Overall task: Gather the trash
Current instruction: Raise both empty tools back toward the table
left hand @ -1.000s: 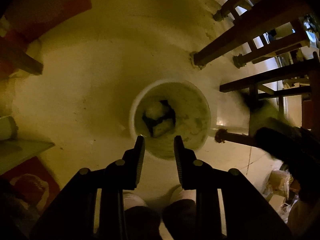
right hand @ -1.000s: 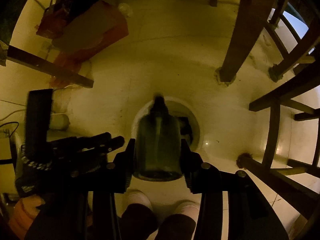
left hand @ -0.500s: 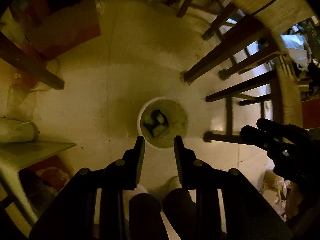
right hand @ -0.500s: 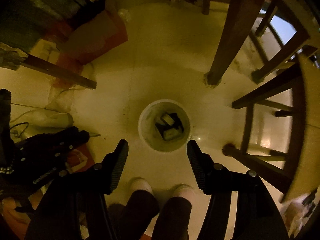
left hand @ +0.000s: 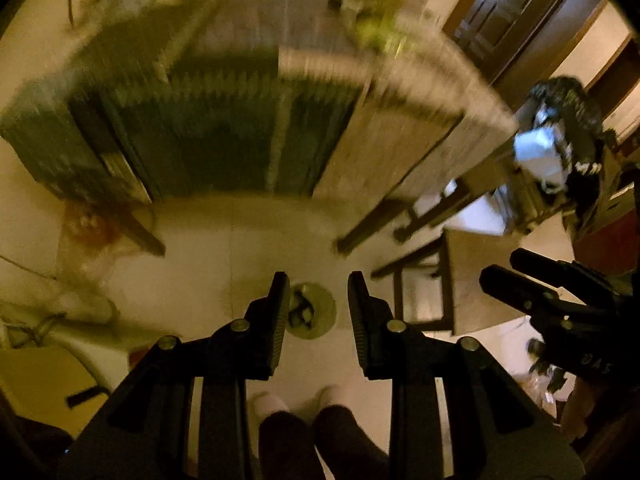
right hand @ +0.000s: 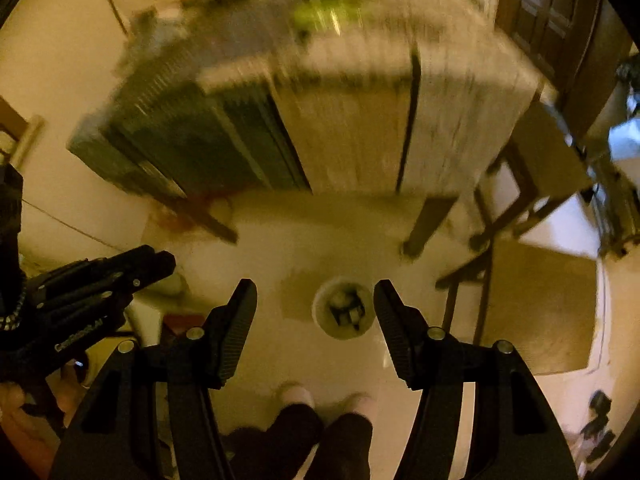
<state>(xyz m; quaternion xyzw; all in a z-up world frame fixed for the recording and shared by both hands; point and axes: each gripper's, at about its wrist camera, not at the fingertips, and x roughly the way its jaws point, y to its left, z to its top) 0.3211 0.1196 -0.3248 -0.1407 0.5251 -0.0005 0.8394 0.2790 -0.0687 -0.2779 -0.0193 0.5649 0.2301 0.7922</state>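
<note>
A round white trash bucket (right hand: 343,314) stands on the pale floor far below, with dark and white scraps inside; it also shows in the left wrist view (left hand: 316,312). My right gripper (right hand: 316,304) is open and empty, high above the bucket. My left gripper (left hand: 318,304) is open and empty, also high above it. Each gripper shows at the edge of the other's view, the right one in the left wrist view (left hand: 552,292) and the left one in the right wrist view (right hand: 100,284).
A table with a striped green and tan cloth (right hand: 320,120) fills the upper view, blurred, with blurred items on top. Wooden chairs (right hand: 536,300) stand to the right of the bucket. My feet (right hand: 328,400) are just behind it. A dark door (left hand: 516,12) is far right.
The right gripper let go of the dark bottle and opened. Both grippers have risen far from the bucket and tilted up, so the table has come into view.
</note>
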